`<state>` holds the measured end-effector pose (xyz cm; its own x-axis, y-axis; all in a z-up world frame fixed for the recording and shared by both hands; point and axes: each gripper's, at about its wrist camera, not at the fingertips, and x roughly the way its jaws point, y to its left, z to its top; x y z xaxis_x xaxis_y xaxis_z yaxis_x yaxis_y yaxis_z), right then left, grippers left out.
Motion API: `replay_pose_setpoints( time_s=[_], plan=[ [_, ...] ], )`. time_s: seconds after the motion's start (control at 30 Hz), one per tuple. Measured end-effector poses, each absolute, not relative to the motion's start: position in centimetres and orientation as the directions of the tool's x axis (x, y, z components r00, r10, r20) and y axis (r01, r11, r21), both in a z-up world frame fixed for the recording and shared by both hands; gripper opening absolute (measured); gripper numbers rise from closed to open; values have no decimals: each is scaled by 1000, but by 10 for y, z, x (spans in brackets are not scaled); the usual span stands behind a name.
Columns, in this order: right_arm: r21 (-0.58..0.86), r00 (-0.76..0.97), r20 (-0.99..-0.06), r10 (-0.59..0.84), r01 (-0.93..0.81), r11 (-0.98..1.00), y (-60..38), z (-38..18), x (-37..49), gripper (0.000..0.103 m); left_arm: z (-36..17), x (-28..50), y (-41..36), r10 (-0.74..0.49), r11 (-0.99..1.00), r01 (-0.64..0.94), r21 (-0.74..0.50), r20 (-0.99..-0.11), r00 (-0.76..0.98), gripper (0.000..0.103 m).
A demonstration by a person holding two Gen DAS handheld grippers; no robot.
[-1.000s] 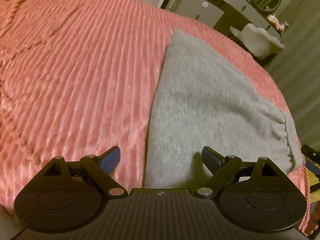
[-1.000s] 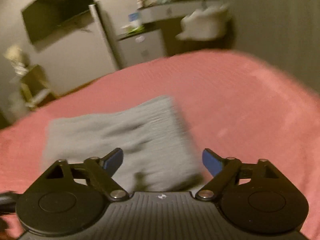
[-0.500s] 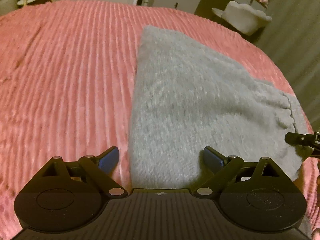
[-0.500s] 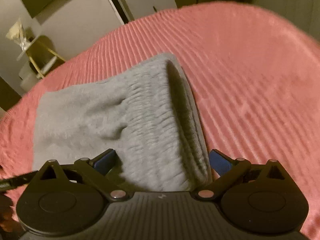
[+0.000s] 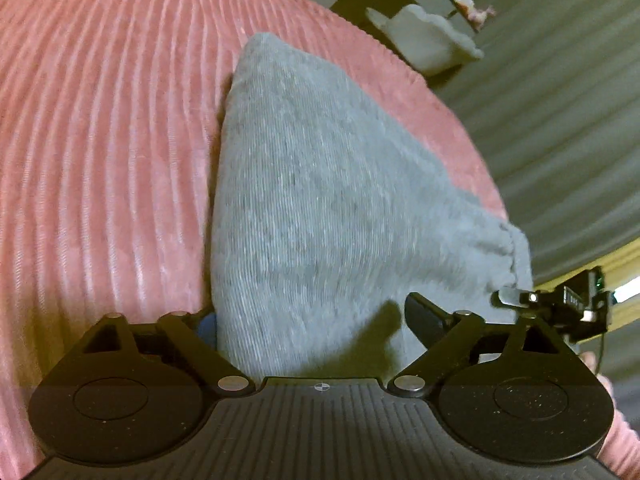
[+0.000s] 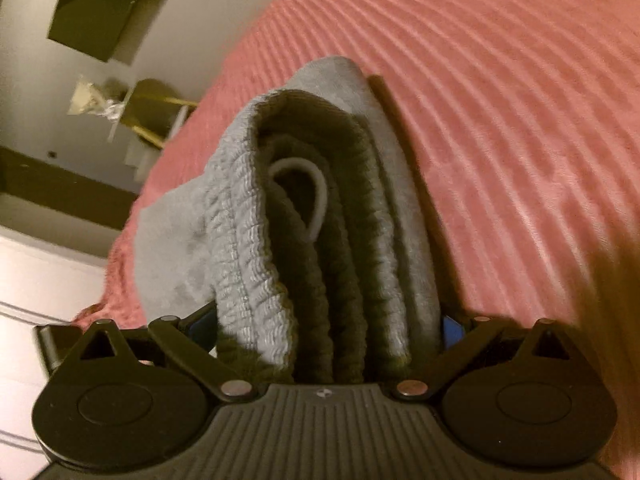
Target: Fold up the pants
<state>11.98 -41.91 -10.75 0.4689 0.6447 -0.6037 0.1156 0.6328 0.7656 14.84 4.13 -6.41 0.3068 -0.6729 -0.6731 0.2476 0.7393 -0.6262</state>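
Observation:
The grey pants [image 5: 320,208] lie folded into a thick bundle on the pink ribbed bedspread [image 5: 100,140]. My left gripper [image 5: 312,320] is open with the near folded edge of the bundle between its fingers. My right gripper [image 6: 328,328] is open around the waistband end of the pants [image 6: 320,240], whose stacked elastic layers and white drawstring loop [image 6: 316,196] fill the gap between the fingers. The right gripper's tip [image 5: 516,298] shows at the right of the left wrist view, at the waistband corner.
The bedspread [image 6: 500,120] spreads wide around the bundle. A white chair [image 5: 424,36] and a dark desk stand beyond the far edge of the bed. A wall, a small table [image 6: 152,116] and a white door lie to the left in the right wrist view.
Both grippers have moved in onto the bundle from opposite ends. The pants now sit between the fingers of each. The bundle's near edges look lifted.

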Motion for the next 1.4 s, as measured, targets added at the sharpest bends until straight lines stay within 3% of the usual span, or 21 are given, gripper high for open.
replay_pose_setpoints(
  time_s=[0.17, 0.3, 0.33, 0.4, 0.47, 0.63, 0.73, 0.77, 0.87, 1.07, 1.23, 1.4],
  plan=[
    [824, 465, -534, 706, 99, 558, -437, -114, 116, 100, -68, 162, 40, -675, 737, 285, -612, -682, 281, 83],
    [850, 471, -500, 727, 106, 516, -451, -123, 116, 100, -70, 167, 37, -726, 687, 295, -664, -632, 270, 83],
    [851, 478, -499, 723, 113, 513, -451, -124, 118, 100, -68, 166, 34, -749, 662, 323, -677, -611, 254, 78],
    [838, 493, -517, 700, 123, 532, -447, -120, 118, 99, -64, 161, 28, -782, 620, 390, -681, -574, 242, 74],
    [780, 500, -577, 646, 103, 617, -436, -109, 113, 89, -67, 158, 23, -746, 657, 420, -626, -619, 245, 71],
    [685, 513, -656, 554, 96, 722, -421, -102, 111, 77, -82, 177, 19, -755, 655, 280, -702, -620, 213, 76],
    [637, 536, -687, 491, 119, 762, -407, -84, 109, 63, -69, 168, 13, -744, 668, 302, -680, -613, 265, 37],
    [615, 550, -693, 465, 115, 780, -398, -76, 107, 60, -59, 162, 6, -716, 697, 342, -630, -635, 291, 30],
    [606, 602, -663, 446, 82, 791, -385, -49, 100, 57, -37, 145, -6, -672, 736, 409, -539, -652, 350, 23],
    [580, 651, -613, 448, -14, 814, -358, -6, 112, 56, 8, 163, 3, -692, 721, 431, -542, -584, 423, 18],
    [612, 687, -558, 466, -39, 790, -343, 8, 147, 56, 44, 195, -4, -605, 793, 464, -394, -591, 533, 18],
    [623, 726, -520, 450, -37, 781, -335, 2, 194, 56, 42, 237, -5, -551, 833, 430, -348, -584, 596, 19]
  ],
)
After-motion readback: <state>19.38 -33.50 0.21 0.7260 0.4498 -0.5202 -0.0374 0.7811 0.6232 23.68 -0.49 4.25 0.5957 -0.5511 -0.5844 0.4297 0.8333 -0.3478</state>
